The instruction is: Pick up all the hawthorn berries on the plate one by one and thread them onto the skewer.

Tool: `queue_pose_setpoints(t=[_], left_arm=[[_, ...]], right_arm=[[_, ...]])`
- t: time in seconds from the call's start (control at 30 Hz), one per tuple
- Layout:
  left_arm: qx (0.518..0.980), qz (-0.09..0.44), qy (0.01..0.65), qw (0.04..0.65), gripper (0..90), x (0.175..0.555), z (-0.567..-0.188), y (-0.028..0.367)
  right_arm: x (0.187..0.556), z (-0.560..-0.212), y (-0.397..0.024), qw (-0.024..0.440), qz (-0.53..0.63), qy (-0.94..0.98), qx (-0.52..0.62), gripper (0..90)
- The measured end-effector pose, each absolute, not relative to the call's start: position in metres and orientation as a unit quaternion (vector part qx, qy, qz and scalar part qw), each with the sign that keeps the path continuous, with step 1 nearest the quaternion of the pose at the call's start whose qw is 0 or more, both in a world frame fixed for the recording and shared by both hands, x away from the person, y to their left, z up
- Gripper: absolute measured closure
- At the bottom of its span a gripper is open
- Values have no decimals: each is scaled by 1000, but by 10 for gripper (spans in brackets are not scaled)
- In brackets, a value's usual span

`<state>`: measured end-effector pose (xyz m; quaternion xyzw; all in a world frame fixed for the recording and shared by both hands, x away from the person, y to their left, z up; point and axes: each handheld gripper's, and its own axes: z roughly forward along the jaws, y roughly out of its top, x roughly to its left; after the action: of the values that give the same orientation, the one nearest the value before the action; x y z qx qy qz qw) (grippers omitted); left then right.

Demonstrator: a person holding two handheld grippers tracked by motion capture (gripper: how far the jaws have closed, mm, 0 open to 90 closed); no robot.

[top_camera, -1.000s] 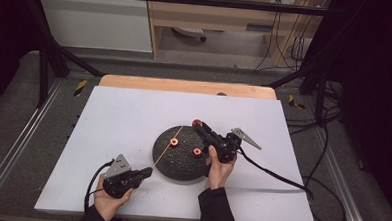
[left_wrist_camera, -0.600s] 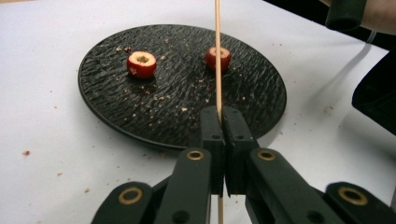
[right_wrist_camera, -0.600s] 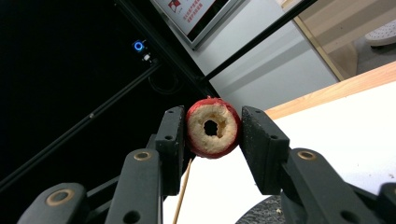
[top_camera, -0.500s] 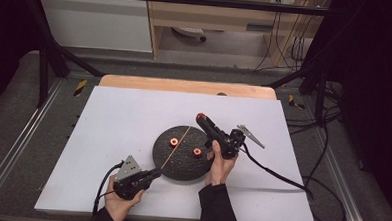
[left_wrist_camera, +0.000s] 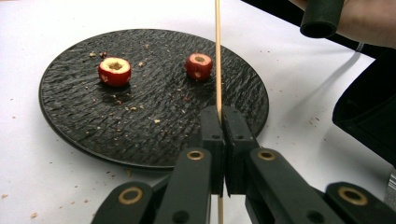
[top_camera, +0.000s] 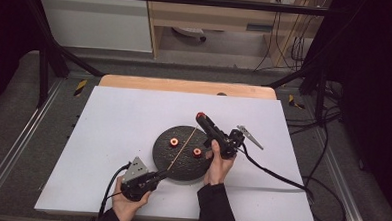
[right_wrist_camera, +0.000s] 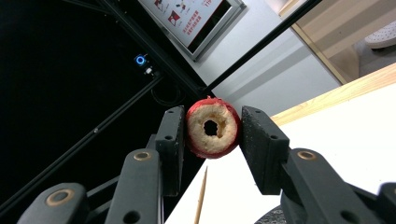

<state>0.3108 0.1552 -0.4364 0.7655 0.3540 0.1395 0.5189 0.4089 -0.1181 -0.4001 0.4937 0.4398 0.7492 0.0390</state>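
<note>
Nearby, two cored red fruits (left_wrist_camera: 114, 71) on black plate (left_wrist_camera: 70, 126); left gripper (left_wrist_camera: 223, 114) clenched on skewer (left_wrist_camera: 217, 56), right gripper (right_wrist_camera: 211, 128) grasping another red fruit (right_wrist_camera: 212, 127).

A lab: black frame rig (top_camera: 46, 59) (cables (top_camera: 286, 49) trailing) around a white-covered table (top_camera: 113, 117).

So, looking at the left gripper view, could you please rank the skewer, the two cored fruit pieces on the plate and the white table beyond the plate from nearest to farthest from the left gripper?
1. skewer: clamped in the left gripper.
2. right fruit piece: beside the skewer.
3. left fruit piece: farther left on the plate.
4. table: beyond the plate.
</note>
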Motion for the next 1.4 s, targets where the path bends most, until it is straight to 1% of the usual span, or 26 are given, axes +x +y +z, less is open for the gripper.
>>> queue_pose_setpoints(t=[1.2, 1.4], left_arm=[[759, 146, 357, 525, 881, 310, -436, 151], [749, 141, 370, 531, 881, 310, -437, 148]], right_arm=[[407, -400, -118, 39, 753, 437, 489, 615], [407, -402, -116, 38, 755, 435, 490, 615]])
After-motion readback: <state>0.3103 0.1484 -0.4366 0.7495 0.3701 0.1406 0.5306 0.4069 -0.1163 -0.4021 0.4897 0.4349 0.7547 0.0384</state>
